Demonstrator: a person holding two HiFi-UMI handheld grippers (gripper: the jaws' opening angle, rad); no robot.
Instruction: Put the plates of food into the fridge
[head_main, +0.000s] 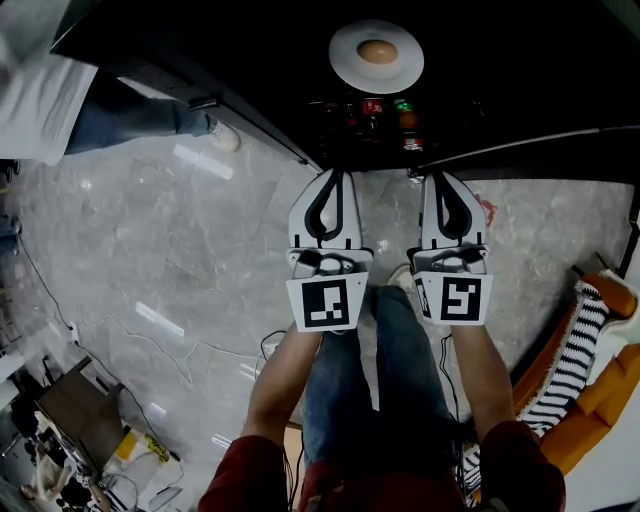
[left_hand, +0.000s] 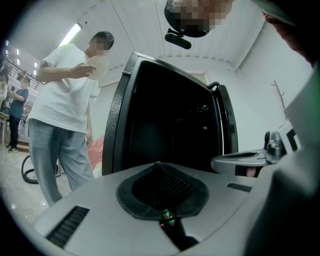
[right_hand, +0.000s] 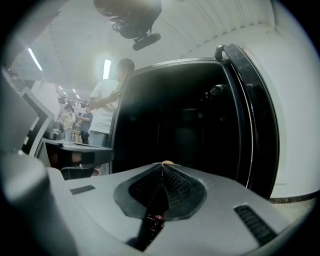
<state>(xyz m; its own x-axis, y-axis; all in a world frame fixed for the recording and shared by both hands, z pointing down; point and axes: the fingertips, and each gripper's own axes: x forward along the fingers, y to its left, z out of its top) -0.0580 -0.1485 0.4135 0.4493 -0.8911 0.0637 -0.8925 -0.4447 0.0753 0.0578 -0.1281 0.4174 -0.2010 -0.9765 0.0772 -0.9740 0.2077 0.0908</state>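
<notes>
Before the open fridge (head_main: 520, 70), left gripper (head_main: 335, 178) and right gripper (head_main: 441, 180) are closed, empty; withdraw level, clear of the plate (head_main: 345, 62).

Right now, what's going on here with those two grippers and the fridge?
A person stands facing an open black fridge, holding a gripper in each hand. The left gripper and the right gripper both point at the fridge, with their jaws shut on nothing. A white plate with a round brownish piece of food sits inside the fridge. A bystander in a white shirt stands to the left.
</notes>
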